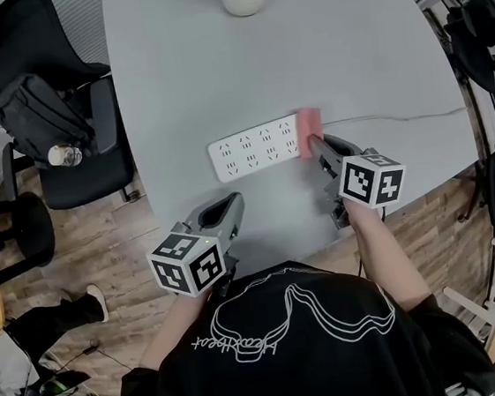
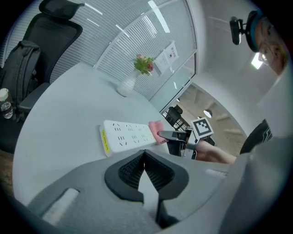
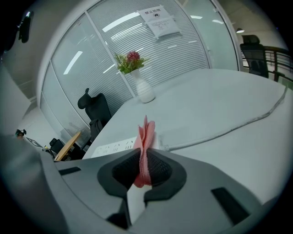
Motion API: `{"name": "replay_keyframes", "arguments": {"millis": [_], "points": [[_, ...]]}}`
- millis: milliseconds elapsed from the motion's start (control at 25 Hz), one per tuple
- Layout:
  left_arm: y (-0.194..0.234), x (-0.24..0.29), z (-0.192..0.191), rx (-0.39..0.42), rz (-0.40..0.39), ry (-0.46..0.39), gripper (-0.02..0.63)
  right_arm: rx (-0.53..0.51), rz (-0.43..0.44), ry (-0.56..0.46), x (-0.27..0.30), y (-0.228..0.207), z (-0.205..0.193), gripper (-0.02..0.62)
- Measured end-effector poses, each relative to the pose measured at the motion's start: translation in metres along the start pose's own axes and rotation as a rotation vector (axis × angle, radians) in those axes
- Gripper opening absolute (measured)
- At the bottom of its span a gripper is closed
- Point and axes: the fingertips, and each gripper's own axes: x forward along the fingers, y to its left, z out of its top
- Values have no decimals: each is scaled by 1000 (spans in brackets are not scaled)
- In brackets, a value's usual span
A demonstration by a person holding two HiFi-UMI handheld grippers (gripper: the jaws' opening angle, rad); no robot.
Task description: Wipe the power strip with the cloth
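**Position.** The strip point(image 1: 255, 147) lies flat at the middle of the table point(image 1: 345, 39). Its cord point(image 1: 398, 117) runs off toward the right edge of the frame. The cloth point(image 1: 308, 124), pink and folded, is set against the strip's right end and touches it there.

**Tongs.** The right tongs point(image 1: 315, 147) are clamped on the cloth. In the right gripper view the fabric is pinched between the pads, with a loose flap standing out ahead of them. The left tongs point(image 1: 228, 205) are closed on nothing. They are held at the lower middle of the frame, near the table's edge and apart from the strip.

**Handling, as judged.**
- The cloth is taken to be soft and limp. Only the free flap can be pressed to the surface, so the hold is best kept on the bunched rear part.
- The strip is taken to be stiff, light, smooth plastic, likely to slide on the table under a sideways stroke. Little restraint is expected from the cord.
- The strip's left end is best pinned from above by the left tongs, or taken across its narrow sides.
- The socket holes may catch the fabric.

**Progress.** Wiping is judged to be at the first end only.
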Motion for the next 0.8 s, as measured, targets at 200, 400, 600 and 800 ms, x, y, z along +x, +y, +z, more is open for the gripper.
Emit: {"name": "replay_keyframes", "arguments": {"millis": [200, 400, 600, 800], "points": [[-9, 6, 0, 7, -8, 3, 12, 15, -15, -13, -9, -15, 2, 40], [-9, 7, -2, 5, -5, 3, 12, 11, -19, -17, -9, -19, 3, 40], [-12, 8, -3, -2, -1, -8, 12, -3, -21, -4, -13, -20, 5, 40], [-7, 1, 2, -4, 6, -28, 12, -11, 14, -36, -16, -1, 21, 40]]}}
